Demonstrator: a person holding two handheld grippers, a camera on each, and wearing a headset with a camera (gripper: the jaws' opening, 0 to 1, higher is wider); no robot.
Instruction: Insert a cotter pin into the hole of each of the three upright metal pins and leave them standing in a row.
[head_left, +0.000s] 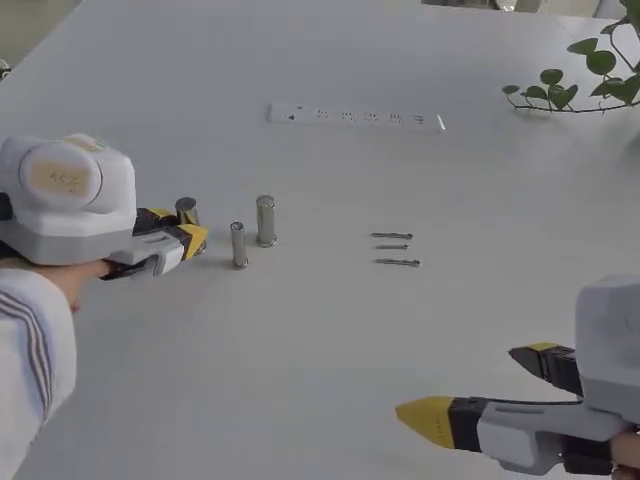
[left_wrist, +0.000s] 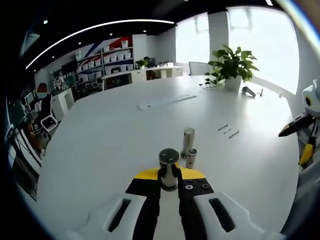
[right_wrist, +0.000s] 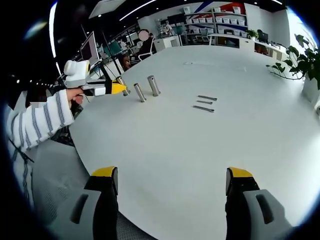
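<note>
Metal pin (head_left: 186, 210), leftmost of three upright, sits clamped in the left gripper's (head_left: 188, 232) jaws; two other pins (head_left: 238, 245) stand just beside it. Three cotter pins (head_left: 395, 248) lie farther right on the table (head_left: 300, 350). Right gripper (head_left: 475, 385) hangs wide.

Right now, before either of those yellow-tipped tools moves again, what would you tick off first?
1. The left gripper is clamped on the short silver cylindrical metal pin: ok.
2. That pin stands upright between the jaws: ok.
3. The other two silver metal pins stand upright on the white table: ok.
4. The three thin grey cotter pins lie loose, side by side, apart from the metal pins: ok.
5. The right gripper is open and empty, free to pick one up: ok.
6. The hole in the held pin faces the right gripper: cannot tell, too small to see.
</note>
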